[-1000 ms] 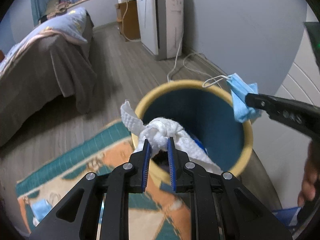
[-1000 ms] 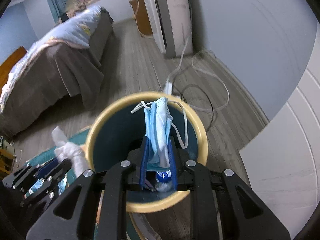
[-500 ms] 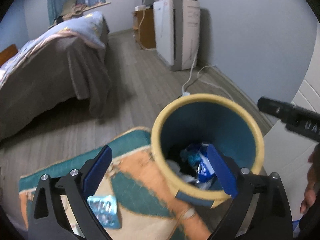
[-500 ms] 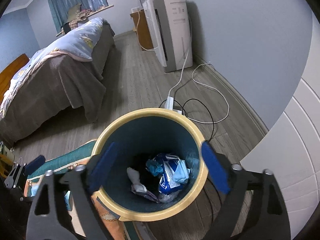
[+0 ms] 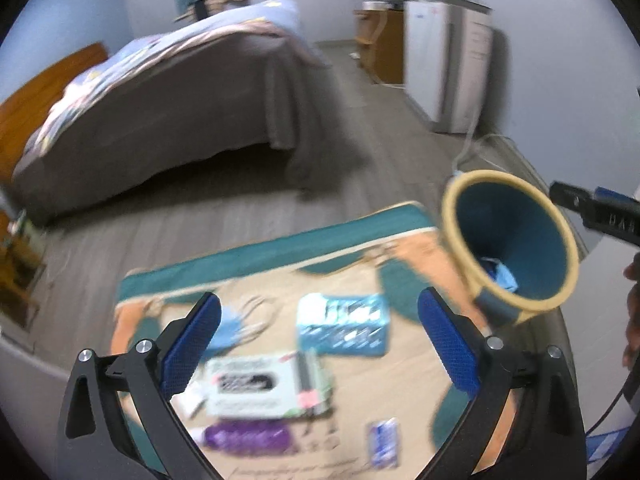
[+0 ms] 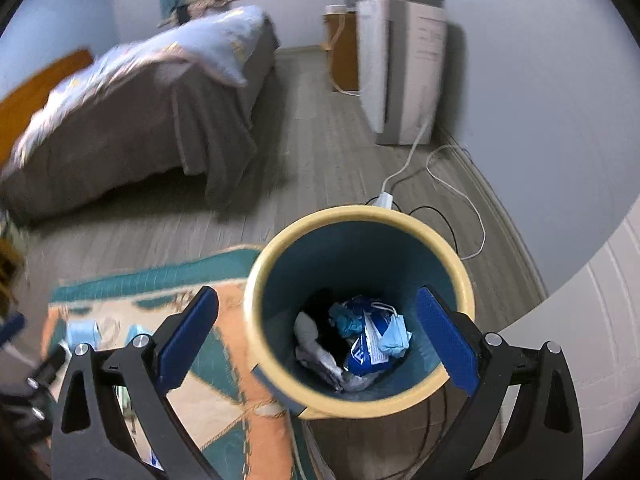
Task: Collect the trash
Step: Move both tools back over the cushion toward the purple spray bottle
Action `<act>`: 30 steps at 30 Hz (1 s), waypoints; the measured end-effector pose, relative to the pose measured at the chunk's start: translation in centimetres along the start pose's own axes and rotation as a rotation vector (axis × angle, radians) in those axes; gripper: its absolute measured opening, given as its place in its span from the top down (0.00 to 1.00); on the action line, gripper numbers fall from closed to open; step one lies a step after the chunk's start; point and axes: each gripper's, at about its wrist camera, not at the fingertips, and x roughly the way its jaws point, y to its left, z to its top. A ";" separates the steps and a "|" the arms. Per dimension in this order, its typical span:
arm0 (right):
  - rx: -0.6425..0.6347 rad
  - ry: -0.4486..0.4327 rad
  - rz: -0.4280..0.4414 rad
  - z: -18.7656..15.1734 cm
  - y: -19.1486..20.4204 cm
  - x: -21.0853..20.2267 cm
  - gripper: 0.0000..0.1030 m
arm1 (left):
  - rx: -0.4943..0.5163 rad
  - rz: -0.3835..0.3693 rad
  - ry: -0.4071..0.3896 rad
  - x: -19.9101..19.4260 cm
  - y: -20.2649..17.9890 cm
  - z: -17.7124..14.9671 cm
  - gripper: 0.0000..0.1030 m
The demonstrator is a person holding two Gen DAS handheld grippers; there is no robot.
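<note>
Light level: dim, even indoor light with a cool bluish cast.
Shadows: soft, under the bed (image 5: 168, 120) and beside the white appliance (image 6: 400, 72).
Glare: small bright glints on the screws only.
Blur, left wrist view: strong motion smear; rug (image 5: 280, 264) and the packets on it unreadable.
Blur, right wrist view: milder; trash bin (image 6: 360, 216) contents fairly sharp, left side smeared.
Distortion: fisheye bending of walls and floor lines; black vignette at the corners.
</note>
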 end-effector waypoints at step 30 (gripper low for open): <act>-0.345 0.206 0.154 -7.7 23.5 -1.1 0.06 | -0.143 0.083 0.114 0.0 18.3 -10.3 0.05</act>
